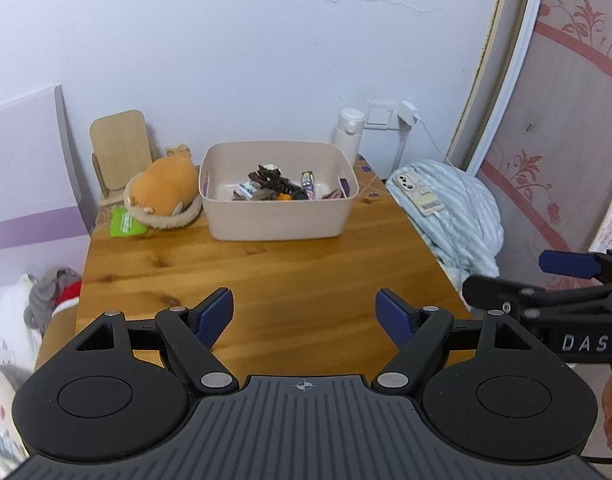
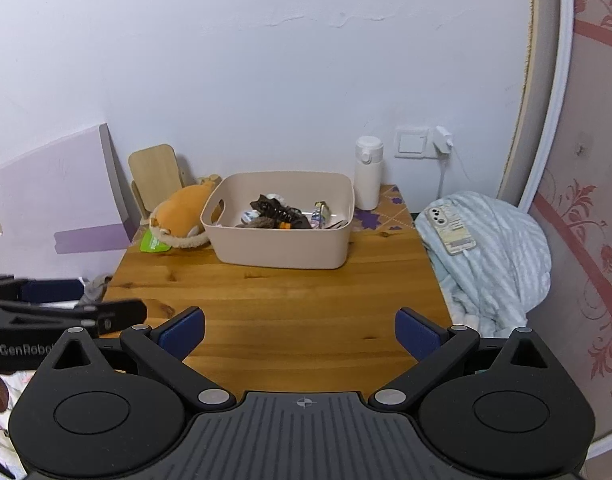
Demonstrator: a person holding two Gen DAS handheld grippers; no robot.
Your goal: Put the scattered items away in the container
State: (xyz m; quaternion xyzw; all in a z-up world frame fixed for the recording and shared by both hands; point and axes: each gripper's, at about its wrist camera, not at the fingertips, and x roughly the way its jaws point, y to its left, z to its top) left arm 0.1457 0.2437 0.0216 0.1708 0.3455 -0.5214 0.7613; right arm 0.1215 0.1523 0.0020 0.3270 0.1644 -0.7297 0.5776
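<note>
A beige plastic bin [image 1: 277, 216] [image 2: 281, 246] stands at the back of the wooden table [image 1: 265, 280] [image 2: 289, 304]. It holds several small items [image 1: 273, 188] [image 2: 283, 214]: dark pieces, small packets, something orange. My left gripper [image 1: 306, 316] is open and empty above the table's near edge. My right gripper [image 2: 299, 332] is open and empty, beside the left one, also at the near edge. Each gripper shows at the side of the other's view.
An orange plush toy [image 1: 163, 194] [image 2: 181, 216] and a green card [image 1: 127, 222] lie left of the bin. A white bottle [image 1: 348, 132] [image 2: 368, 172] stands behind it on the right. A phone [image 1: 420, 194] [image 2: 452, 228] lies on striped bedding right of the table.
</note>
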